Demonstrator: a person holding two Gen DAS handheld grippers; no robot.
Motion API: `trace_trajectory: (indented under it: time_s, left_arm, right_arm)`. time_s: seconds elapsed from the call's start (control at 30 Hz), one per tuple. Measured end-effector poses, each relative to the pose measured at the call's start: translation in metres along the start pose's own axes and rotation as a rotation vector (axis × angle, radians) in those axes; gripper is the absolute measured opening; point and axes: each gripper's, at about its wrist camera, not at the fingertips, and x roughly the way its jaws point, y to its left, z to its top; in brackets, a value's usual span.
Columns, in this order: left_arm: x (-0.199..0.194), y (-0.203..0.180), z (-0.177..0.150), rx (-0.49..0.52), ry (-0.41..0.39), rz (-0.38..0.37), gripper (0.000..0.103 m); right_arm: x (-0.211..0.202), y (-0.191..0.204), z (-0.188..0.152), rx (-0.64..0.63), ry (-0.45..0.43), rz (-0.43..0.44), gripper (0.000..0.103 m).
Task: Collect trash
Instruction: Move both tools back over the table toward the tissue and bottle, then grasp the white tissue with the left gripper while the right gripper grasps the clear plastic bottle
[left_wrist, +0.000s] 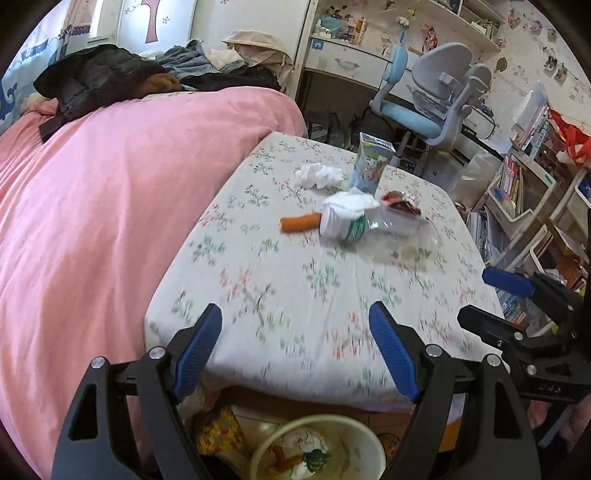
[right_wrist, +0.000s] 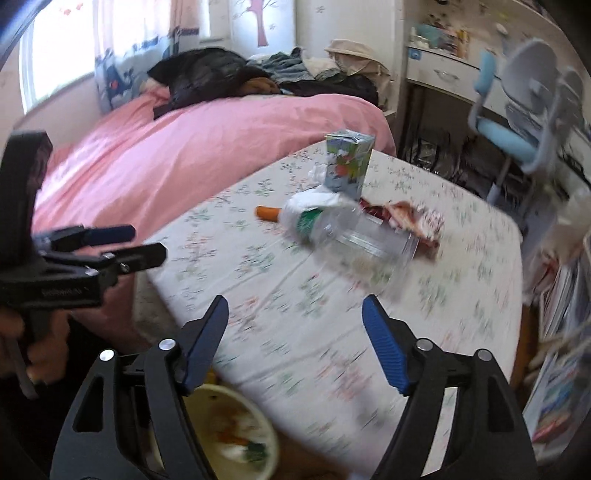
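Trash (left_wrist: 343, 218) lies heaped toward the table's (left_wrist: 280, 295) far edge; my left tongs (left_wrist: 295, 325) and right tongs (right_wrist: 295, 317) hang spread and empty. A careless reach may topple the carton (left_wrist: 371, 166).

The near half of the floral-clothed worktop (left_wrist: 295, 295) is left bare. Its far half is crowded by a carrot piece (left_wrist: 299, 223), crumpled tissue (left_wrist: 317, 175), a clear plastic bottle (left_wrist: 373, 225), and an upright juice carton (left_wrist: 371, 162).
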Motion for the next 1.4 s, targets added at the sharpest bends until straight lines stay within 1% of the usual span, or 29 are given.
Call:
trace_trajectory:
  time_s: [0.17,0.27,0.33,0.47,0.6,0.67,0.7,0.83,0.9,0.93,0.97,1.0,1.03,1.07,1.1,1.13,1.17,1.2,1.3,1.33,1.37,1.4]
  left_arm:
    - [0.023,-0.015,0.024,0.074,0.012,-0.036,0.079]
    - [0.042,-0.023,0.045,0.108,0.007,-0.049,0.081]
    - [0.053,-0.024,0.056,0.116,0.007,-0.050,0.081]
    - [0.077,-0.023,0.075,0.100,0.016,-0.069,0.081]
    - [0.098,-0.030,0.085,0.122,0.036,-0.088,0.081]
    - [0.108,-0.035,0.088,0.147,0.050,-0.095,0.082]
    - [0.114,-0.039,0.089,0.162,0.059,-0.095,0.082]
    - [0.133,-0.044,0.094,0.169,0.092,-0.098,0.083]
    - [0.137,-0.046,0.095,0.172,0.103,-0.106,0.083]
    - [0.137,-0.047,0.095,0.178,0.104,-0.104,0.082]
    - [0.137,-0.049,0.093,0.192,0.114,-0.100,0.074]
    - [0.137,-0.050,0.092,0.205,0.126,-0.103,0.062]
    - [0.137,-0.051,0.090,0.216,0.137,-0.111,0.058]
    - [0.135,-0.052,0.089,0.233,0.147,-0.116,0.048]
    - [0.133,-0.053,0.087,0.246,0.148,-0.105,0.036]
    - [0.131,-0.054,0.086,0.261,0.150,-0.102,0.033]
    - [0.129,-0.054,0.085,0.265,0.150,-0.109,0.025]
    - [0.125,-0.052,0.084,0.260,0.152,-0.122,0.022]
    - [0.112,-0.048,0.082,0.234,0.142,-0.152,0.018]
    - [0.106,-0.046,0.081,0.224,0.135,-0.160,0.018]
    - [0.103,-0.044,0.080,0.219,0.129,-0.163,0.017]
    - [0.097,-0.042,0.079,0.212,0.122,-0.164,0.017]
  right_arm:
    - [0.028,-0.029,0.018,0.024,0.009,-0.025,0.072]
    - [0.039,-0.034,0.033,-0.022,-0.016,-0.046,0.072]
    - [0.048,-0.038,0.041,-0.036,-0.019,-0.053,0.072]
    - [0.071,-0.054,0.047,-0.023,0.014,-0.054,0.072]
    - [0.090,-0.073,0.047,0.005,0.051,-0.050,0.072]
    - [0.095,-0.079,0.046,0.015,0.057,-0.039,0.073]
    - [0.096,-0.082,0.047,0.025,0.052,-0.026,0.075]
    - [0.104,-0.090,0.049,0.053,0.055,0.044,0.078]
    - [0.106,-0.088,0.050,0.046,0.074,0.083,0.078]
    - [0.108,-0.084,0.050,0.034,0.103,0.109,0.077]
    - [0.110,-0.078,0.048,0.013,0.137,0.136,0.078]
    - [0.110,-0.072,0.046,-0.008,0.160,0.158,0.077]
    - [0.111,-0.063,0.043,-0.046,0.202,0.204,0.077]
    - [0.111,-0.055,0.039,-0.077,0.228,0.227,0.076]
    - [0.110,-0.046,0.036,-0.112,0.245,0.234,0.076]
    - [0.109,-0.038,0.033,-0.140,0.254,0.237,0.076]
    - [0.108,-0.033,0.032,-0.151,0.253,0.234,0.076]
    - [0.107,-0.030,0.033,-0.151,0.244,0.224,0.076]
    - [0.108,-0.024,0.037,-0.114,0.213,0.164,0.076]
    - [0.108,-0.020,0.037,-0.118,0.211,0.142,0.074]
    - [0.109,-0.017,0.037,-0.126,0.216,0.125,0.069]
    - [0.110,-0.014,0.036,-0.138,0.229,0.100,0.058]
